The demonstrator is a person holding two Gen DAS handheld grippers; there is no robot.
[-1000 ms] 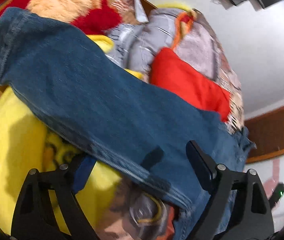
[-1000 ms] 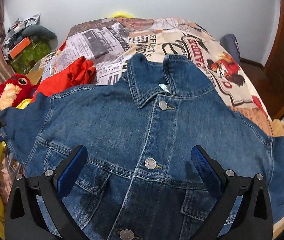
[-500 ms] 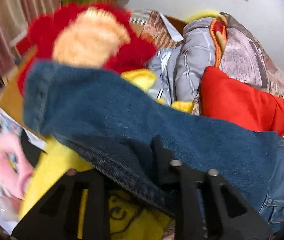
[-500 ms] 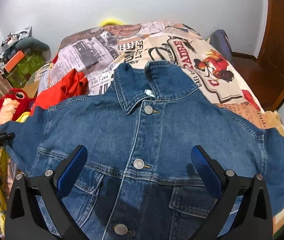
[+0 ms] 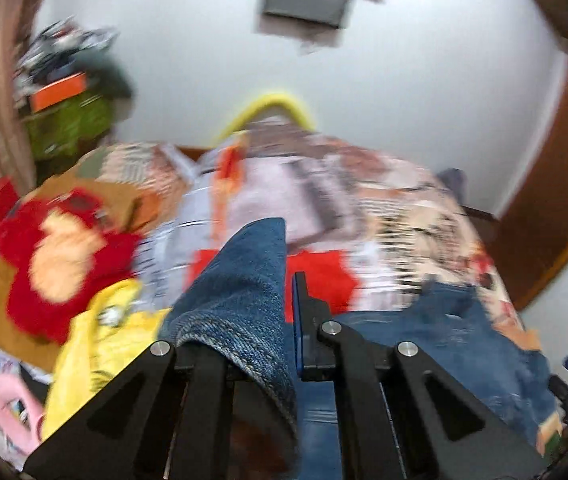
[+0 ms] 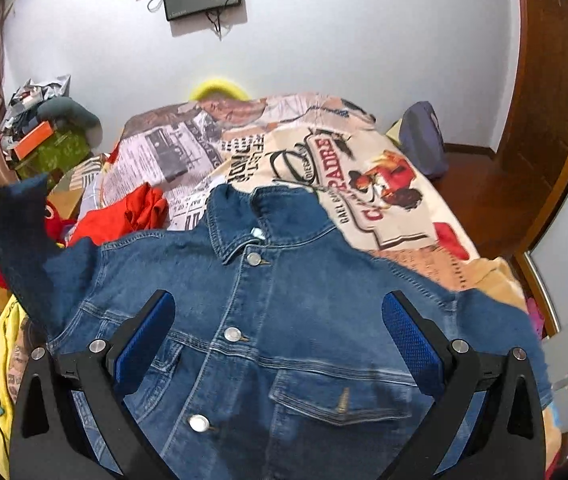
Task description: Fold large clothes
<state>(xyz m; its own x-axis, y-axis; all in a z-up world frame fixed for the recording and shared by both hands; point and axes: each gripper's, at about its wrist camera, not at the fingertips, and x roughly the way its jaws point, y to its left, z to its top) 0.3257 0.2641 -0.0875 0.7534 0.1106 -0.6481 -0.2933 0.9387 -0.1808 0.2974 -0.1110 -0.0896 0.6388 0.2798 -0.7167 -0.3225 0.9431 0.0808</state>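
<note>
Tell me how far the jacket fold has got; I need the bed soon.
Done: the denim jacket lies spread front-up and buttoned on the bed. In hand: the left gripper is clamped on one sleeve and holds it raised off the bed. Left: the other sleeve and the body are unfolded; the right gripper hovers open above the chest.

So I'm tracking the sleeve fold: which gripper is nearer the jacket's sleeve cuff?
Left. The left gripper is clamped on the sleeve cuff; the right gripper hovers open over the jacket's chest.
</note>
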